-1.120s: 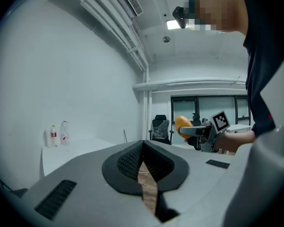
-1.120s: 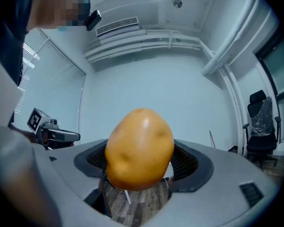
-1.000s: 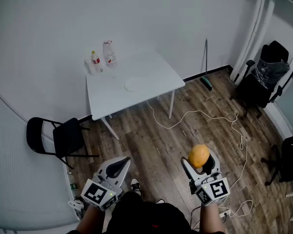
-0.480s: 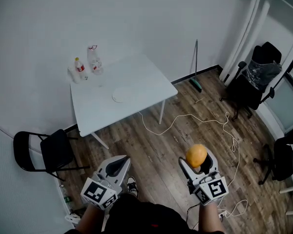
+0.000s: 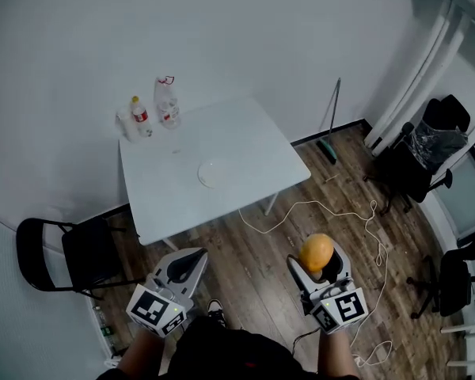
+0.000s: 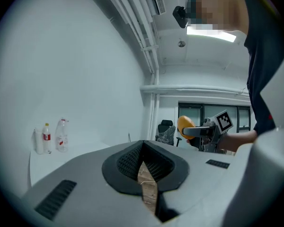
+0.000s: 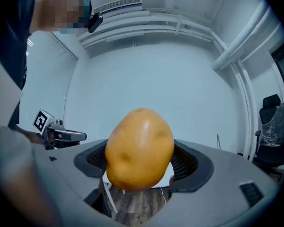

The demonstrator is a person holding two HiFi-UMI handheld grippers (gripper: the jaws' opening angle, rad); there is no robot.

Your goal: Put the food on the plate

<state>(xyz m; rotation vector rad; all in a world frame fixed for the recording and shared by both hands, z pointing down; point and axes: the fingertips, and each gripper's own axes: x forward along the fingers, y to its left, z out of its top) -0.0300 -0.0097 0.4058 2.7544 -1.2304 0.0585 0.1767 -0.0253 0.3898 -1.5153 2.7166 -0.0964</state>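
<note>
The right claw [image 5: 320,264] is closed on a round, orange-yellow piece of food [image 7: 139,149]. Its two dark pads press the food from either side, and most of the food bulges out above them. The claw holds the food in the air over the wooden floor [image 5: 261,244], well apart from the desk [image 5: 245,137] and off its near right side.

The left claw [image 6: 143,156] holds nothing. Its jaws are drawn together, touching at the tips, with only a thin wedge of floor showing between them lower down. It hangs over the floor off the near left side of the desk, level with the right claw.

The desk is white and square and stands against the pale wall. A small white plate [image 5: 214,172] lies flat on it, about midway across and toward the near edge, with nothing on it. At the far left corner of the desk stand a bottle with a red label [image 5: 139,115] and, just beside it, a larger clear bottle [image 5: 167,101].

A black folding chair [image 5: 63,252] stands to the left of the desk. A light cable [image 5: 332,210] snakes over the floor to the right of the desk's near side. A long-handled broom [image 5: 332,117] leans on the wall past the desk's right edge, and a black office chair [image 5: 416,153] stands farther right, by the window.
</note>
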